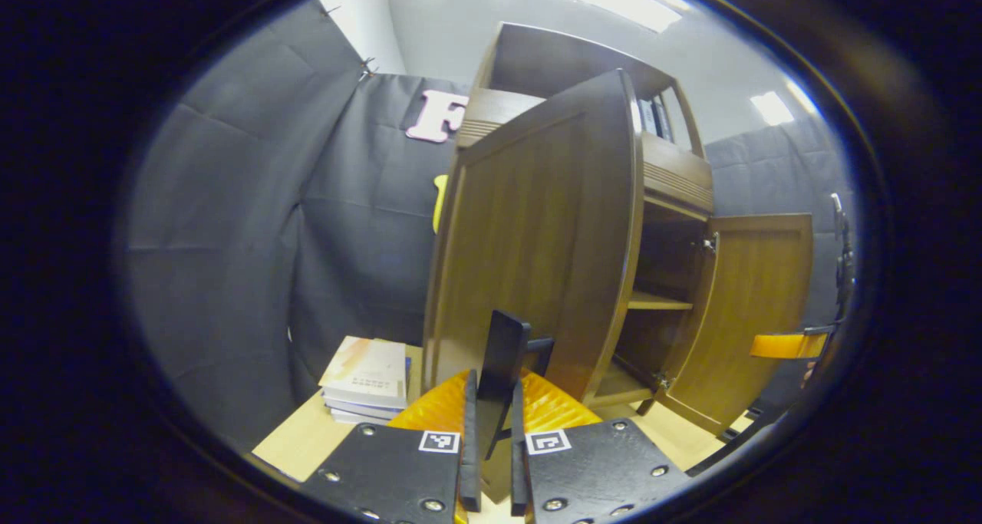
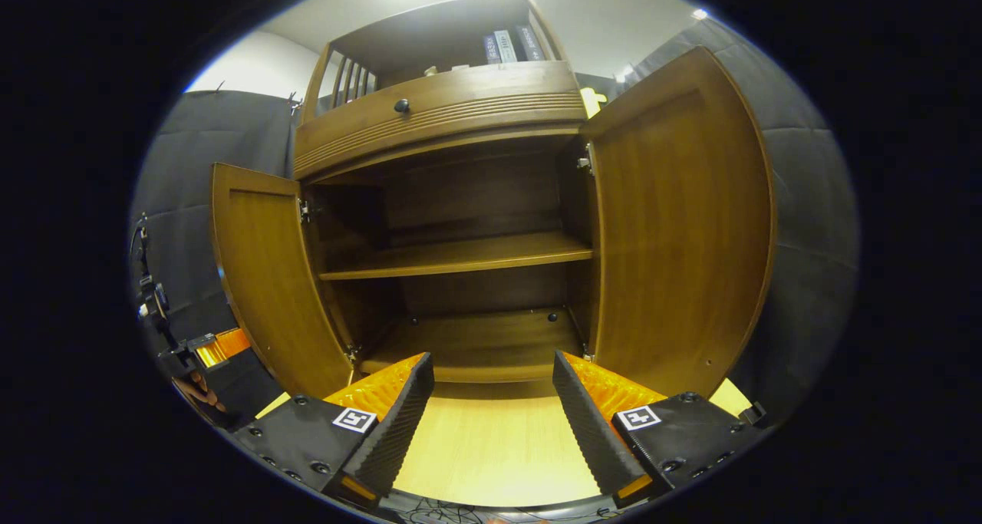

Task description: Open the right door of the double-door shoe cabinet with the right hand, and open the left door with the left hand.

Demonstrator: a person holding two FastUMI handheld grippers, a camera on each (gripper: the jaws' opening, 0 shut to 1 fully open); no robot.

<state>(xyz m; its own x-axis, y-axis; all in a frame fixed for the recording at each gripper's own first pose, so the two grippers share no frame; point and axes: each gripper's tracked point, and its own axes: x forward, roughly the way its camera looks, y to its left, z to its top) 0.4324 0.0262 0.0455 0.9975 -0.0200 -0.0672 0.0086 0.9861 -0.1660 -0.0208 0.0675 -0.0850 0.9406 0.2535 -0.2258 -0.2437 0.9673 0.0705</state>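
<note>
Doors of the shoe cabinet (image 2: 460,117) both stand open, so by my judgement the task is almost at its end and only the letting go of the last handle remains.

In the left gripper view, the left gripper (image 1: 491,432) has its two fingers drawn narrow, and between them stands the dark flat handle (image 1: 502,355) of the left door (image 1: 537,232). The fingers seem to press on this handle from both sides. The door rises straight ahead of the gripper, very near, swung far out from the cabinet body. To the left of the fingers and a little lower, a small stack of books (image 1: 368,382) lies on the light wooden table (image 1: 299,439). Far to the right of this gripper, the right door (image 1: 752,309) is seen open too, with the other gripper beyond it at the edge.

In the right gripper view, the right gripper (image 2: 491,416) has its fingers spread wide, with nothing between them. Ahead of it, the inside of the cabinet is in full sight: one shelf (image 2: 460,255) across the middle and the bottom board below. The right door is to the right of this gripper, well apart from the fingers.

The next move, I think, asks the left fingers to part and to draw back along the handle, slowly, so that the door is not pulled or pushed again.
</note>
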